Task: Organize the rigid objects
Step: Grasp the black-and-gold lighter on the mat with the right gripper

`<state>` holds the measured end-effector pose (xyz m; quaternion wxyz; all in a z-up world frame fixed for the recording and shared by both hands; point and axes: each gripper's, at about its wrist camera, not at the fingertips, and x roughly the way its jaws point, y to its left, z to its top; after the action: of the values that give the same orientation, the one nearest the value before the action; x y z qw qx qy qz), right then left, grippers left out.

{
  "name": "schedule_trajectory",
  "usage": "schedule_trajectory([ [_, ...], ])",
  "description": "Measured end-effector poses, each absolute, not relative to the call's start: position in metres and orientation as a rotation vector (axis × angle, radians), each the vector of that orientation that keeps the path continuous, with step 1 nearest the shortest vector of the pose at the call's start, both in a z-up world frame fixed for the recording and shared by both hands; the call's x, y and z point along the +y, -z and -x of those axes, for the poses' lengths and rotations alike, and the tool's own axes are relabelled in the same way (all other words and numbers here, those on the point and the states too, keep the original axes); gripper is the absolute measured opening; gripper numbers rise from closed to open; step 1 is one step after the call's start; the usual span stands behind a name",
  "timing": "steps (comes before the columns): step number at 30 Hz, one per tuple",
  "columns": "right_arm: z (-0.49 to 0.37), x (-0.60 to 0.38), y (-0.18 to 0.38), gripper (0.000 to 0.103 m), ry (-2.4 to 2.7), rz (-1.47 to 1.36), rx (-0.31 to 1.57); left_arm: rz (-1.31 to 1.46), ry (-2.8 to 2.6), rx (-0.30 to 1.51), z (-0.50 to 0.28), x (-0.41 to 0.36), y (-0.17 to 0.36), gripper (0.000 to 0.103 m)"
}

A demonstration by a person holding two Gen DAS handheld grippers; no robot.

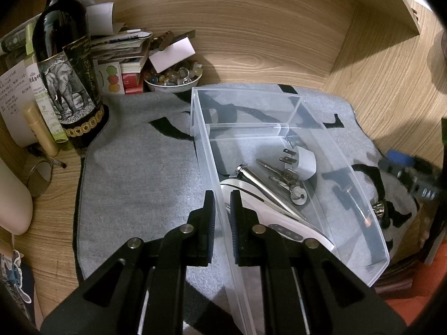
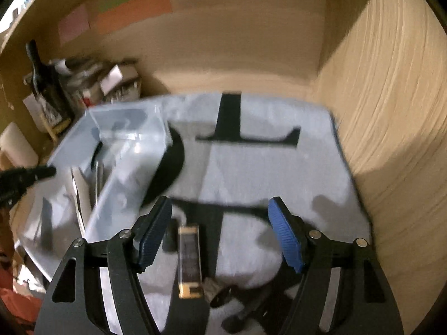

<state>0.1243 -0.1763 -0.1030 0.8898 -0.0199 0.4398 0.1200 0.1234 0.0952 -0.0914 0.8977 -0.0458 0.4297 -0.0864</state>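
Note:
A clear plastic organizer box (image 1: 349, 173) lies on a grey mat (image 1: 134, 173). Inside are a white plug adapter (image 1: 303, 162), keys (image 1: 290, 184), a metal pen-like tool (image 1: 268, 189) and a white device (image 1: 279, 223). My left gripper (image 1: 222, 206) is shut on the box's near left wall. In the blurred right wrist view the box (image 2: 125, 150) is at the left. My right gripper (image 2: 220, 220) is open above the mat, over a dark rectangular object with gold ends (image 2: 190, 259). A small dark metal piece (image 2: 218, 290) lies beside it.
A wine bottle with an elephant label (image 1: 67, 78), stacked papers and boxes (image 1: 120, 47) and a bowl of beads (image 1: 173, 79) crowd the back left. Wooden walls (image 1: 377, 89) close the back and right. A small round mirror (image 1: 39, 178) lies at the left.

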Motion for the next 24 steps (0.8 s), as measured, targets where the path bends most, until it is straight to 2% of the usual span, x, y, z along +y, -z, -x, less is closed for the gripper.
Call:
schedule_trajectory([
  [7, -0.124, -0.166, 0.142, 0.068, -0.282, 0.090, 1.046, 0.099, 0.177, 0.893, -0.125, 0.095, 0.092, 0.010],
  [14, -0.125, -0.171, 0.146, 0.024, -0.279, 0.075, 1.043, 0.100, 0.177, 0.893, -0.125, 0.095, 0.092, 0.010],
  [16, -0.126, -0.171, 0.145, 0.021, -0.282, 0.068, 1.036, 0.099, 0.178, 0.894, -0.125, 0.095, 0.092, 0.010],
  [24, -0.131, -0.167, 0.133, 0.021, -0.270, 0.046, 0.976, 0.100, 0.179, 0.894, -0.125, 0.096, 0.093, 0.010],
])
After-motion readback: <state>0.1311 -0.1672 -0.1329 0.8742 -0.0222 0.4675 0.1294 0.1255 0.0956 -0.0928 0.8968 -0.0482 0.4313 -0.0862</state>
